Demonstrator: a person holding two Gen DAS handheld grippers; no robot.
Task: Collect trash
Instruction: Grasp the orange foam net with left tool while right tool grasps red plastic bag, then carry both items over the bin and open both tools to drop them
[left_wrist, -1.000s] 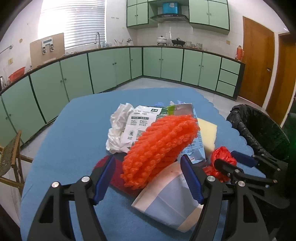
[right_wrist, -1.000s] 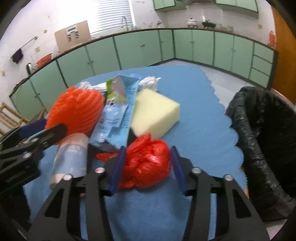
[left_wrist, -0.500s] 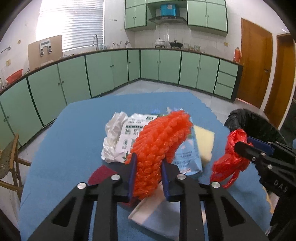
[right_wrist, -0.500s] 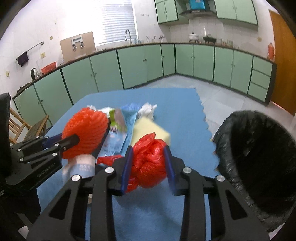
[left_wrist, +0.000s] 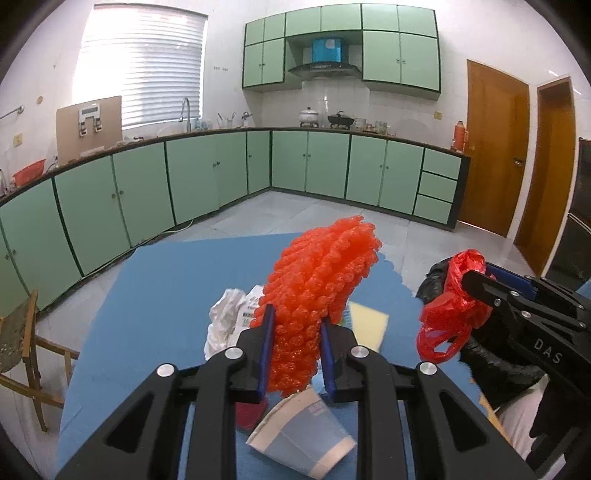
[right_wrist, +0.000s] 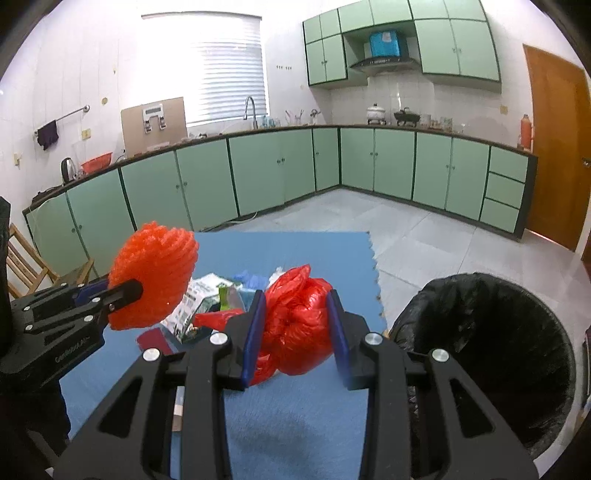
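Note:
My left gripper (left_wrist: 296, 325) is shut on an orange foam net (left_wrist: 319, 280) and holds it up above the blue table (left_wrist: 159, 295). It also shows in the right wrist view (right_wrist: 155, 277). My right gripper (right_wrist: 295, 310) is shut on a crumpled red plastic bag (right_wrist: 295, 325), lifted off the table beside the black-lined trash bin (right_wrist: 491, 354). The bag also shows in the left wrist view (left_wrist: 454, 310). Left on the table are a paper cup (left_wrist: 303, 439), white crumpled paper (left_wrist: 225, 321), printed wrappers (right_wrist: 203, 299) and a yellow sponge (left_wrist: 369, 325).
A wooden chair (left_wrist: 22, 354) stands left of the table. Green kitchen cabinets (left_wrist: 221, 177) line the far walls. Wooden doors (left_wrist: 495, 147) are at the right. The bin stands off the table's right edge.
Both grippers closed on their items and lifted them off the table: the left with the orange net, the right with the red bag, which moved toward the bin.

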